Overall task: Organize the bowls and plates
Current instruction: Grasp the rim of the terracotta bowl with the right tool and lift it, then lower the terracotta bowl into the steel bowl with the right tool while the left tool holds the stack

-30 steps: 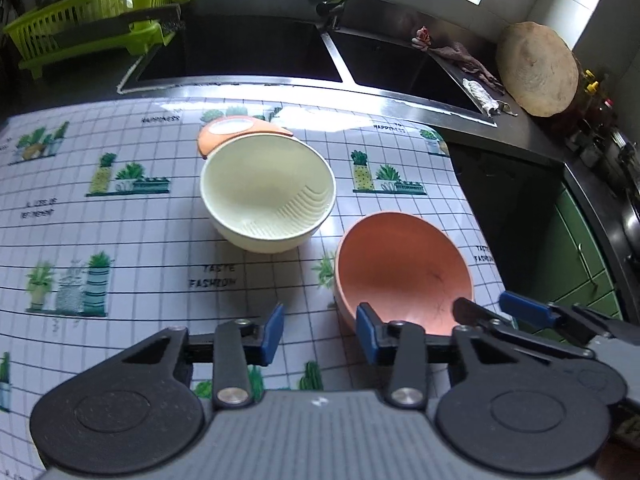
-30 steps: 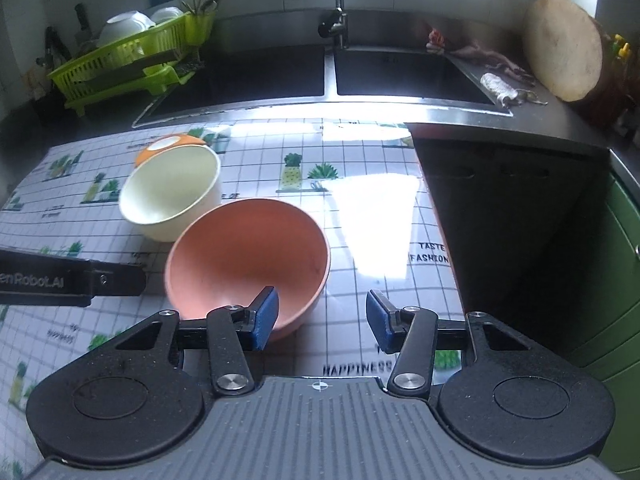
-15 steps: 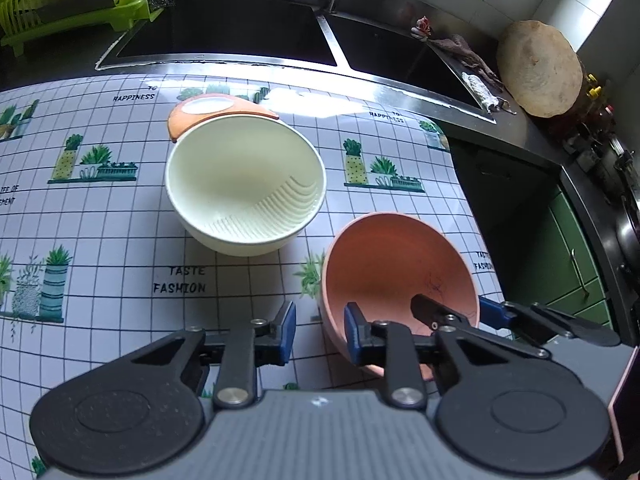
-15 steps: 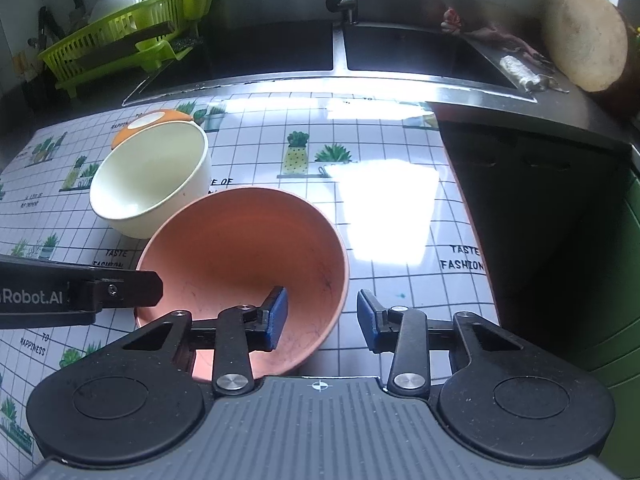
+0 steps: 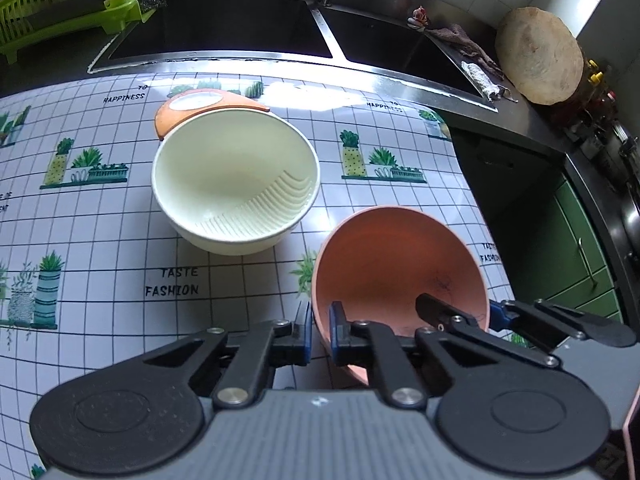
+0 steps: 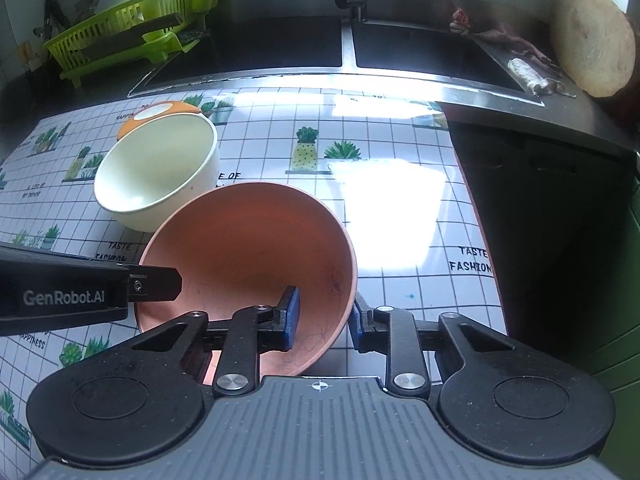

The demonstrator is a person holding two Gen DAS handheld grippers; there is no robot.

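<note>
At the far left of the right wrist view we see a lime green dish rack beside the sink, with pale bowls and utensils stacked in it. Nearer, on the counter, an orange plate lies flat, and a cream bowl sits right against its near edge, hiding part of it; we cannot tell whether they overlap. The cream bowl is deep, with fine raised ridges down one inner wall.

To its right stands the pink bowl, a matte salmon colour with faint dark scratch marks inside, close to the counter's right edge. We hold it from both sides. Our left gripper has just closed its jaws onto the bowl's left rim, one blue pad outside the wall and one inside, with only the wall's thickness between them. Our right gripper has likewise just closed onto the right rim, one pad inside the bowl and the other outside.

The counter wears a white grid-pattern sheet with potted cactus drawings. We read "TASTE FASHION", "HAPPINESS" and "TO" on it, and "GenRobot.AI" on the side of the left gripper in the right wrist view. At the far right a round wooden board leans by the wall.
</note>
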